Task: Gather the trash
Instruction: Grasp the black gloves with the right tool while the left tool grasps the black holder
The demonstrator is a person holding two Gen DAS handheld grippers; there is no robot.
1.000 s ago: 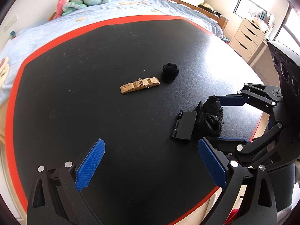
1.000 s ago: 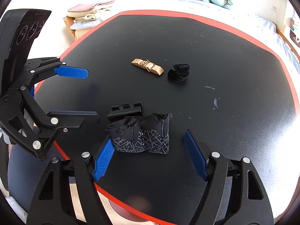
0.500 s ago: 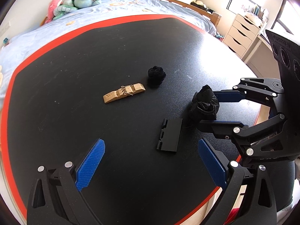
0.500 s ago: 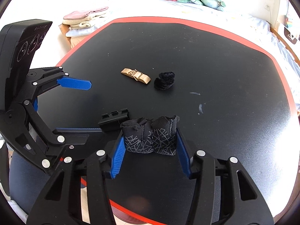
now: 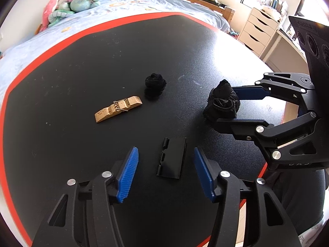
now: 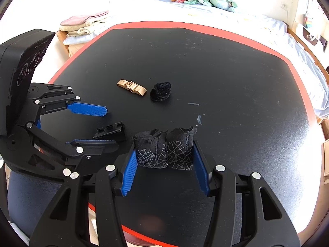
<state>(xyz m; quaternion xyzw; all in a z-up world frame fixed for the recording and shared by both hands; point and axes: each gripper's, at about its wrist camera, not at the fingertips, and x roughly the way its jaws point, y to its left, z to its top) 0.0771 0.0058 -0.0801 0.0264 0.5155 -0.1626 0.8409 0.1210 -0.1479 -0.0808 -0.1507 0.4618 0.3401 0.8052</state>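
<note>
My right gripper (image 6: 164,160) is shut on a black patterned sock bundle (image 6: 164,150) and holds it above the black table; it also shows in the left wrist view (image 5: 223,105). My left gripper (image 5: 164,164) is open, its blue pads on either side of a flat black plastic clip (image 5: 171,157), not touching it. The clip also shows in the right wrist view (image 6: 111,131), between the left gripper's fingers (image 6: 88,109). A wooden clothespin piece (image 5: 118,111) and a black fabric ball (image 5: 155,82) lie near the table's middle.
The table (image 5: 61,65) is black with a red edge. A bed with plush toys (image 5: 70,8) stands behind it. White drawers (image 5: 259,33) stand at the far right. Folded clothes (image 6: 84,24) lie on a stand beyond the table's left side.
My right gripper closed on the sock bundle and lifted it off the table. My left gripper moved over the black clip and narrowed its opening around it.
</note>
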